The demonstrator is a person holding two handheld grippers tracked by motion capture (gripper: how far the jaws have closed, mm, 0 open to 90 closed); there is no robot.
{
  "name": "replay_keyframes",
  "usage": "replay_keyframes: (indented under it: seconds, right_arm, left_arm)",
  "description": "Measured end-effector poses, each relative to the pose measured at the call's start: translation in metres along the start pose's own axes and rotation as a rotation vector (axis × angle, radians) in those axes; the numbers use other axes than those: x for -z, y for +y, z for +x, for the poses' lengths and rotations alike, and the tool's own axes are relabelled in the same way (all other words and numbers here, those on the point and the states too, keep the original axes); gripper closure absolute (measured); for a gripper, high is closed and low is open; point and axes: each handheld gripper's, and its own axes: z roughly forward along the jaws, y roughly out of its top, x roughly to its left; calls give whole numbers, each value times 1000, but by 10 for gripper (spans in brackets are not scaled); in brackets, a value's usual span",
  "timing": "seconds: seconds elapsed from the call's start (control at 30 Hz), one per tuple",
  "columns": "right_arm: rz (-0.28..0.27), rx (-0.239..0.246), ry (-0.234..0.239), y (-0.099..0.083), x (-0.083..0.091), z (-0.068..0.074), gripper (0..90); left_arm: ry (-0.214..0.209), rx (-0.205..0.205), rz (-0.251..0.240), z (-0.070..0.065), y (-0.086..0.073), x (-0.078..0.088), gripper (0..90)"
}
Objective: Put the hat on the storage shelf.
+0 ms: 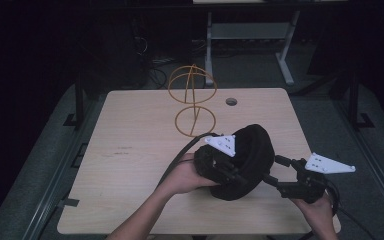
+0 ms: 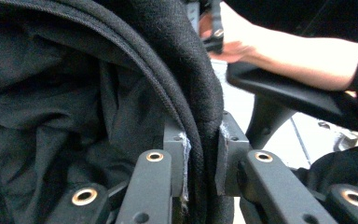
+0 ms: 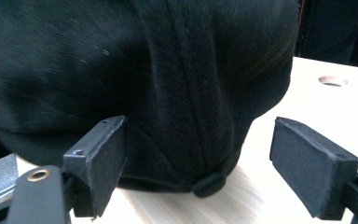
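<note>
The left gripper (image 2: 200,163) is pinching the rim of the black cap (image 1: 247,160), fingers nearly closed on the fabric. The right gripper (image 3: 198,170) is holding its fingers wide apart, framing the cap's crown button without touching it. The cap is resting on the table (image 1: 130,150).

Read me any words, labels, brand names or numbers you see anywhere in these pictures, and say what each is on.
No readable text anywhere.
Black cap: no logo or label visible.
Table: a faint dark smudge, too small and blurred to read as writing.
White plates on the left gripper and right gripper: holes, no print.
</note>
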Motion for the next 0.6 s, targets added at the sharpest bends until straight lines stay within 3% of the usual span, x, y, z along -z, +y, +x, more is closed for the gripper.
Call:
replay_keyframes:
  seconds: [0.13, 0.27, 0.3, 0.33, 0.37, 0.47, 0.6]
  right_arm:
    - [-17, 19, 1, 2, 4, 1, 284]
    - [-64, 58, 17, 3, 9, 5, 569]
    - [-64, 58, 17, 3, 9, 5, 569]
    - [-63, 76, 27, 5, 9, 7, 707]
    - [-63, 76, 27, 5, 9, 7, 707]
    - [-65, 83, 23, 9, 9, 12, 841]
    - [-82, 63, 31, 14, 13, 14, 848]
  left_arm:
    - [-26, -44, 15, -8, 11, -8, 771]
    - [-28, -56, 15, -8, 14, -10, 771]
    - [-28, -56, 15, -8, 14, -10, 771]
    - [-33, -47, 15, -7, 13, -10, 771]
    - [-33, -47, 15, -7, 13, -10, 771]
    - [-38, -42, 9, -5, 11, -8, 769]
    - [-32, -28, -2, -5, 7, -2, 751]
